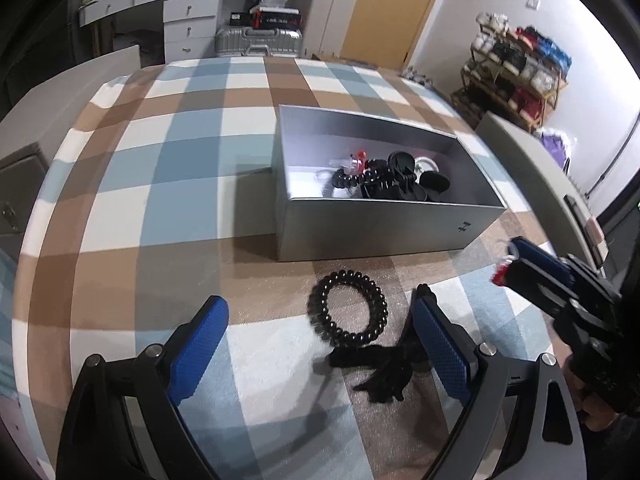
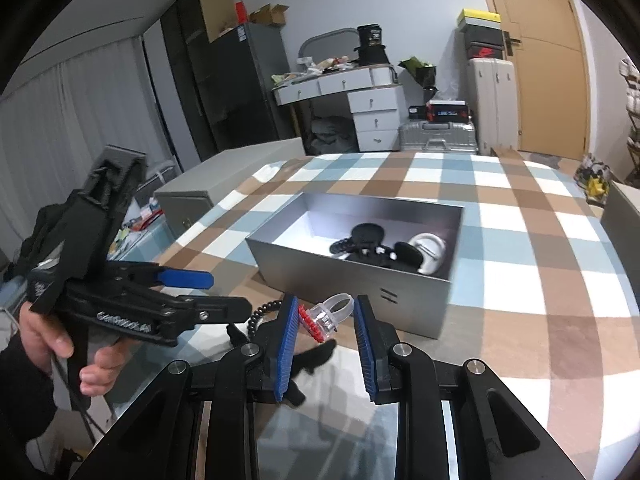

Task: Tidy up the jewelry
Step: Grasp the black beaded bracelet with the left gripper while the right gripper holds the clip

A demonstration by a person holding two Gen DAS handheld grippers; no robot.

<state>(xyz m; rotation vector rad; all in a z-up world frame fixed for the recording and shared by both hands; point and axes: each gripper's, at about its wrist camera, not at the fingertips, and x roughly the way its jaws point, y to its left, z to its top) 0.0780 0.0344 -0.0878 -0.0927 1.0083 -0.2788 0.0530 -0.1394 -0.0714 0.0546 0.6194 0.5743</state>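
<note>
the right gripper [image 2: 325, 320] pinches a clear plastic ring [image 2: 330, 314], its red top pointing lower left, band upper right. the left gripper [image 1: 320, 340] hangs wide open above a black coil hair tie [image 1: 347, 312] lying flat near the silver box [image 1: 380, 224].

My left gripper [image 1: 320, 344] is matte black linkage with blue, dimple-textured pads and round silver pivot screws; my right gripper [image 2: 326, 344] matches, its blue pads ribbed along the edge; pale raised lettering runs along the left tool's black arm; a dark sleeve [image 2: 24, 392] covers my left wrist.

Hair coil [image 1: 347, 313] before box [image 1: 380, 228]
</note>
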